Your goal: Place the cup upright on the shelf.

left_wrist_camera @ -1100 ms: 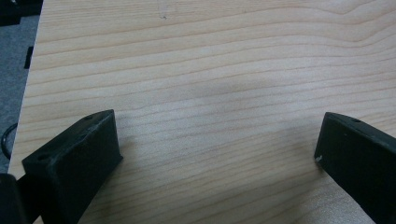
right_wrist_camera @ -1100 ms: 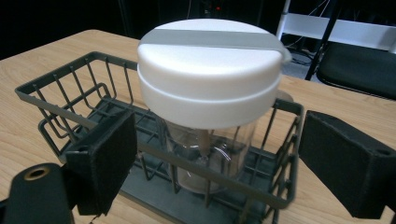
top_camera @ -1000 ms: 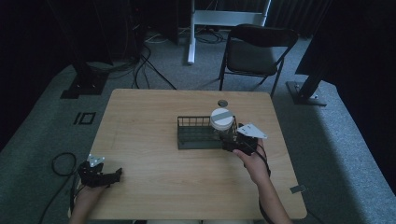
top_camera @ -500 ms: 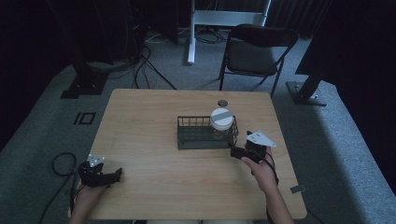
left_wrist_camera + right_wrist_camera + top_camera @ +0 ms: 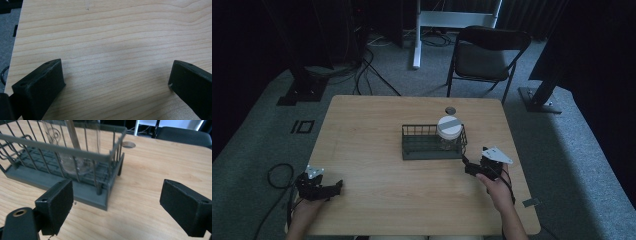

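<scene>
Since a second ago, the right gripper [image 5: 471, 166] has drawn back from the wire basket [image 5: 432, 150], where it was up against the right end beside the jar; it now sits just off the basket's near right corner, apart from it, held in the person's right hand [image 5: 498, 187] with the grey three-cornered plate on top. Its jaws stand wide apart and hold nothing, and in the right gripper view the basket's corner [image 5: 105, 192] lies between and ahead of them on the wooden table [image 5: 160, 170]. The clear glass jar [image 5: 449, 134] with a white lid stands upright inside the basket at its right end; its glass wall [image 5: 75, 142] shows through the wires in the right gripper view. The basket rests near the middle of the table [image 5: 377, 125], and a small dark round hole [image 5: 450, 110] lies in the tabletop just beyond it. The left gripper [image 5: 333, 187] has stayed where it was at the table's near left corner, held in the left hand [image 5: 304, 207], well apart from the basket. Its jaws are also spread wide over bare wood [image 5: 112, 50], gripping nothing. A folding chair [image 5: 484, 55] stands on the carpet beyond the far edge of the table.
</scene>
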A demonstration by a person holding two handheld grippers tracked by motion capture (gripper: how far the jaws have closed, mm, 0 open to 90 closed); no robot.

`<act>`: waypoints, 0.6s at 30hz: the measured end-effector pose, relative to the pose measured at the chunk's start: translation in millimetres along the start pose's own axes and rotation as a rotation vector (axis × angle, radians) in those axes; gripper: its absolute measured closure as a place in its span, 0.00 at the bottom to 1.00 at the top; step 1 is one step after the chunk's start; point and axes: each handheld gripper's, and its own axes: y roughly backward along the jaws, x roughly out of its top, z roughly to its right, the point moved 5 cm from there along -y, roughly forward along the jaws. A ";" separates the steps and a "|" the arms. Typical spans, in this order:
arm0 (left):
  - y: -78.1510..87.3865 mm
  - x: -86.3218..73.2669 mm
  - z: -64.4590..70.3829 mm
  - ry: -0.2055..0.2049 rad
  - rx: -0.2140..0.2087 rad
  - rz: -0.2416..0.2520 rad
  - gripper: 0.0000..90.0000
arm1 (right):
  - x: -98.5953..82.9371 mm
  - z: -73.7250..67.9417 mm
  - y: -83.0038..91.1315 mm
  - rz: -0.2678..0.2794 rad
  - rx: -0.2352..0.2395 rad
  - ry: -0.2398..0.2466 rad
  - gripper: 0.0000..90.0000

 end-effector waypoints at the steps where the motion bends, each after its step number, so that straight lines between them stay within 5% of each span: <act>1: 0.0 0.0 0.0 -0.001 0.000 -0.001 0.00 | -4.9 2.9 0.0 -0.008 -0.005 -0.006 0.13; 18: 0.0 0.0 0.0 0.000 0.000 0.000 0.00 | -33.9 14.2 -2.3 -0.073 -0.051 -0.027 0.13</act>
